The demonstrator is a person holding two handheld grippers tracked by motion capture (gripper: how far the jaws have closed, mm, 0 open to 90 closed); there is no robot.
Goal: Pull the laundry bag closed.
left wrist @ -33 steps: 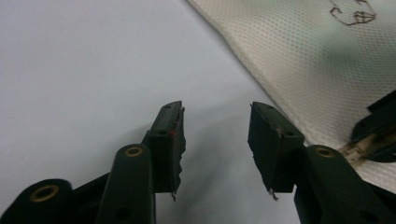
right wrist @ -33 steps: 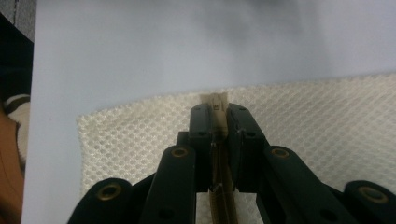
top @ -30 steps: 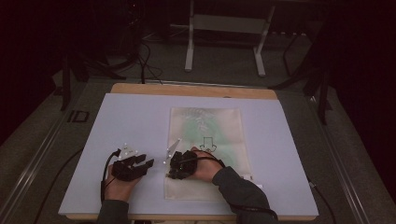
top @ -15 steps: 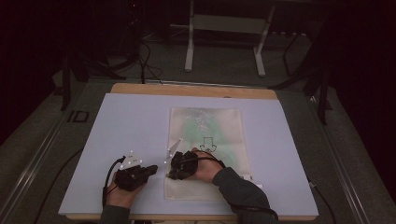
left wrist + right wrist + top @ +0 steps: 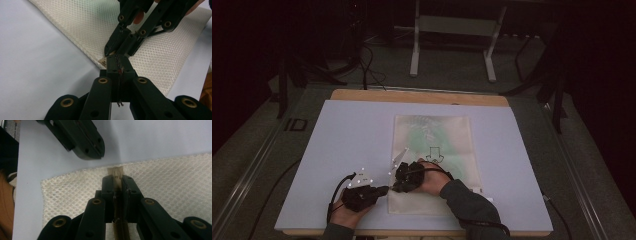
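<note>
A white mesh bag with a green pattern lies flat on the white table. My right gripper is at the bag's near left edge, shut on the beige zipper tab, with zipper teeth running between its jaws. In the left gripper view the right gripper pinches the same tab at the mesh edge. My left gripper is shut, its tip just beside that edge and close to the right one. From the right gripper view, the left gripper hovers over bare table beside the mesh.
The bag takes the table's middle and near right. A wooden strip borders the far edge. Beyond it on the dark floor stand a metal frame and cables. The person's sleeve crosses the bag's near end.
My left gripper has slid right and nearer, bringing its tip up to the bag's left edge beside the right gripper. The right gripper and bag stayed put.
</note>
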